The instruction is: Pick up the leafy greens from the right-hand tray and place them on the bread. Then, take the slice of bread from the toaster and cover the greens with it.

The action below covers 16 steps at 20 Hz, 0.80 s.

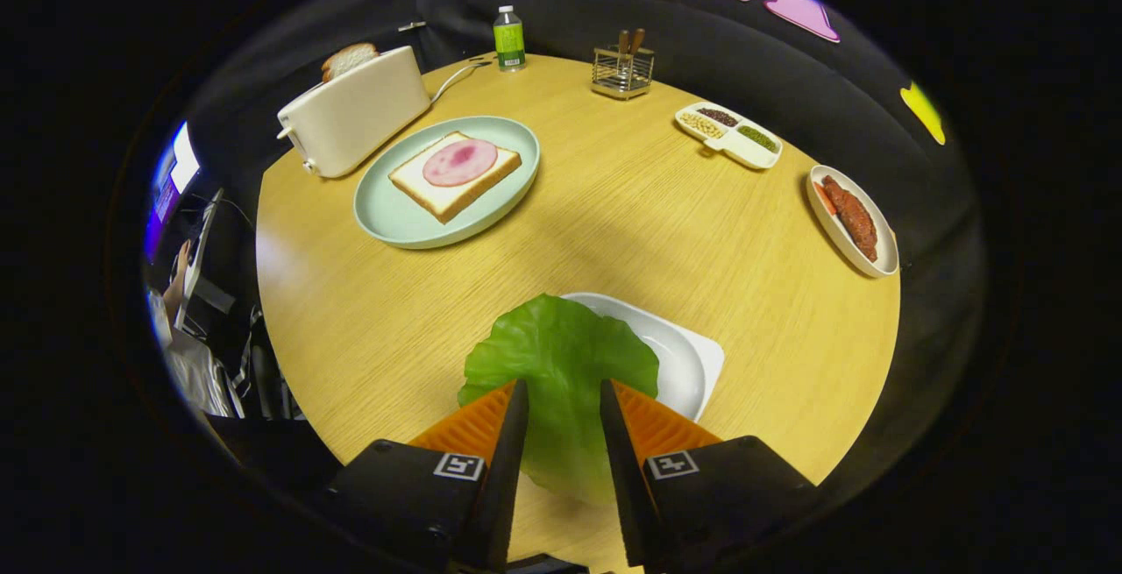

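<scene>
A green lettuce leaf (561, 346) sits between my fingers, and the gripper (563, 392) is shut on it. The leaf spreads ahead of the fingertips and hangs over the near edge of the white tray (688, 364), which lies just beyond and right of the fingers. Far ahead to the left, a slice of bread topped with a round of ham (456, 173) rests on a pale green plate (394, 219). Behind that plate stands a white toaster (355, 114) with a bread slice (348, 58) sticking out of its slot.
The round wooden table (631, 223) also carries a green-labelled bottle (508, 39), a wire holder (622, 72), a divided dish of grains (727, 136) and an oval dish of sausage (852, 219) along the far and right rim. A person (175, 294) sits off the left edge.
</scene>
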Motion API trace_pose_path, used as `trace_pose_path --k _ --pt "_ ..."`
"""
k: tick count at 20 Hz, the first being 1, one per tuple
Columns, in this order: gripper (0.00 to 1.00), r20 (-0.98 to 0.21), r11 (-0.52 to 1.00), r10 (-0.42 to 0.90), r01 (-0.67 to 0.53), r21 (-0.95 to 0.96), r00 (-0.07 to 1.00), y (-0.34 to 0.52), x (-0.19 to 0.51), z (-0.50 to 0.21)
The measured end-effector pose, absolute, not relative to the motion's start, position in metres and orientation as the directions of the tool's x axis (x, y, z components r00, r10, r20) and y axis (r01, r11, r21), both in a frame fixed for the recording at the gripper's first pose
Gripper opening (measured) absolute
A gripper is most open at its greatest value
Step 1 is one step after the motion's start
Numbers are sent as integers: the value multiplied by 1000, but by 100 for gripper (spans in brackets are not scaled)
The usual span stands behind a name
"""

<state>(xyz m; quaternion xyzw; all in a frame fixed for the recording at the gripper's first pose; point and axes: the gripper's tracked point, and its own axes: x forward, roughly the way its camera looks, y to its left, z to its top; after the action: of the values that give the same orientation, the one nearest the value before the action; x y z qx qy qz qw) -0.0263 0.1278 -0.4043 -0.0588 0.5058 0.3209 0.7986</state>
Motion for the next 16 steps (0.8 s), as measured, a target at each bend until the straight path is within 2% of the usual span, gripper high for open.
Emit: trace_pose_path --k 4,9,11,13,16 --pt "53 -881 792 421 -560 241 217 127 -30 -428" --pt "51 -881 787 413 -577 218 230 129 -31 -428" --pt "40 -874 768 423 -606 206 240 136 -33 -427" --pt "10 -877 772 411 -607 189 250 137 -34 -426" --pt "8 -870 799 410 -568 197 275 133 -31 -415"
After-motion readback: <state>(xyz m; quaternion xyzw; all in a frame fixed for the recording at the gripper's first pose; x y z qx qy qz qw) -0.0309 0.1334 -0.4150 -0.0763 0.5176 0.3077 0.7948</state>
